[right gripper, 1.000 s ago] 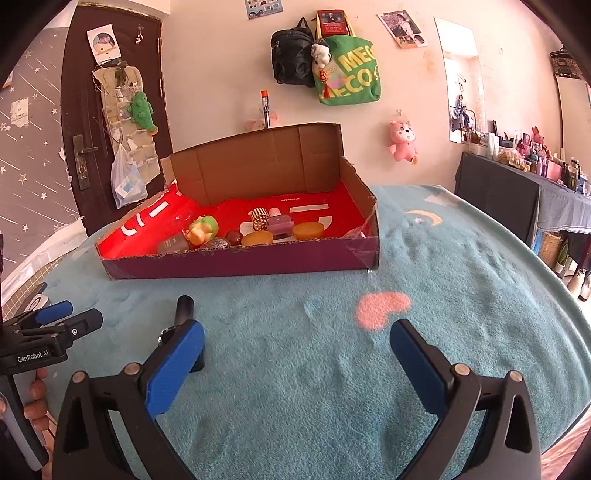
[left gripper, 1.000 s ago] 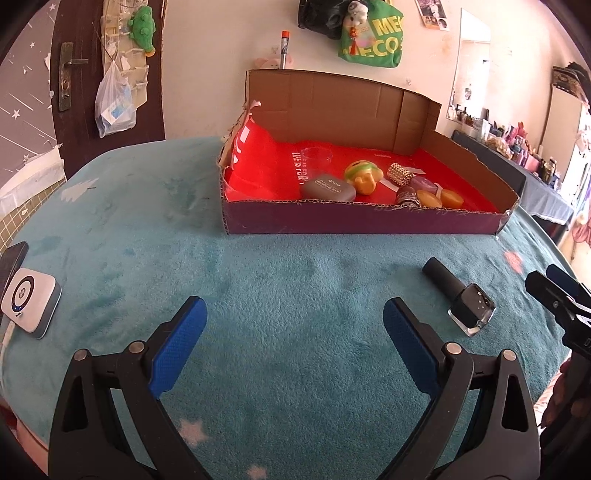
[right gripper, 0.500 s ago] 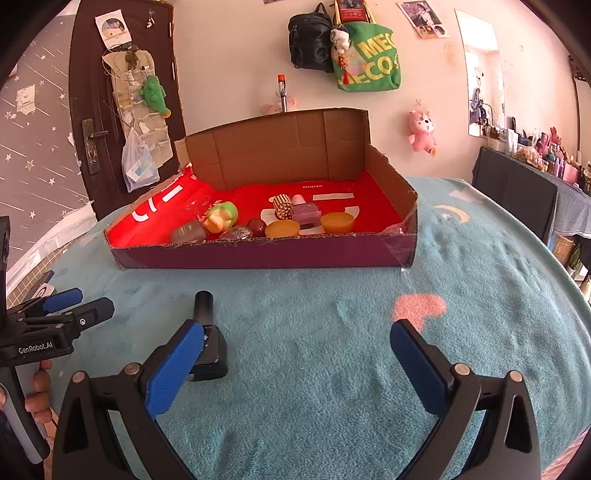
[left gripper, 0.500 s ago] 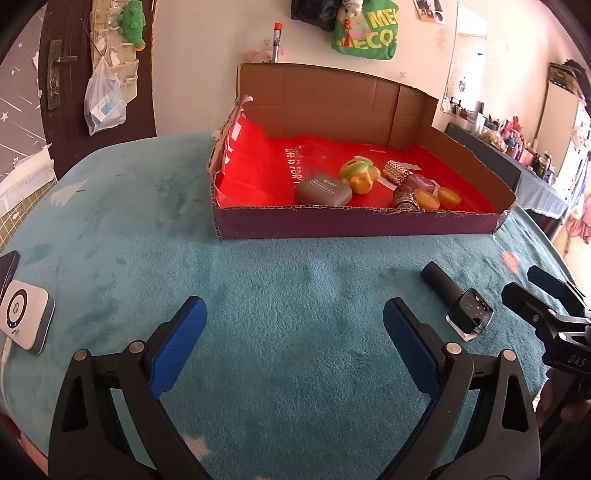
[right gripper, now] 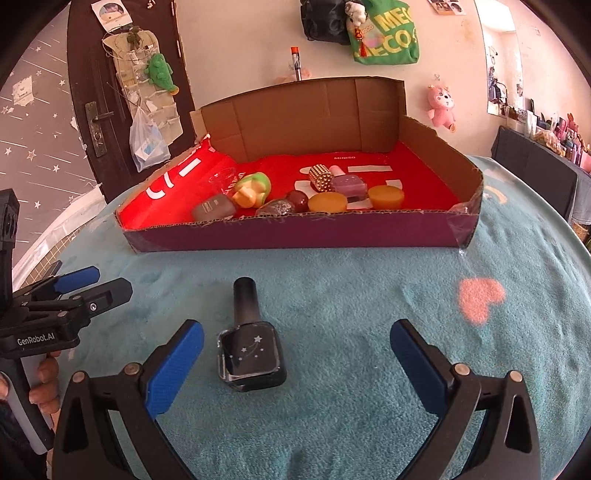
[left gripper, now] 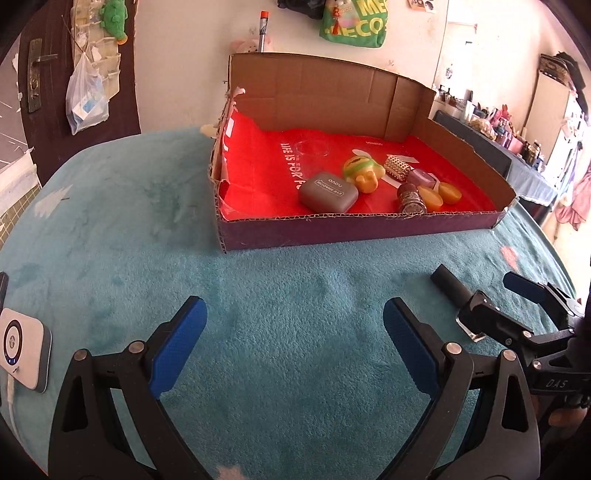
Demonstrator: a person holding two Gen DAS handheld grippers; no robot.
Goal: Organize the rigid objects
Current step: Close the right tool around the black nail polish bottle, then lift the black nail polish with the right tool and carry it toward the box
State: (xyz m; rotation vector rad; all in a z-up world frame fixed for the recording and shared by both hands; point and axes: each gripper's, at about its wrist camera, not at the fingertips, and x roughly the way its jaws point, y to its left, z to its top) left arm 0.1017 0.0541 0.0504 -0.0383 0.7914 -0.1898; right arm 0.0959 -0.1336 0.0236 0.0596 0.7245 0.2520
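Right gripper [right gripper: 295, 350] nearer star-printed bottle [right gripper: 251, 347].

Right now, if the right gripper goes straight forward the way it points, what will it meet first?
Probably the black nail polish bottle, lying on the teal blanket between the open fingers, nearer the left one. The cardboard box stands beyond it.

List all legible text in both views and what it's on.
"GenRobot.AI": black left gripper body.
"DAS": black right gripper body; rest hidden.
"EYE SHADOW", "NOVO": grey rounded case.
"LIFE IS FOR F", cut off; "MINISO": red box liner.
"ME", "ECO": green hanging bag, partial.
Wall photos: unreadable.
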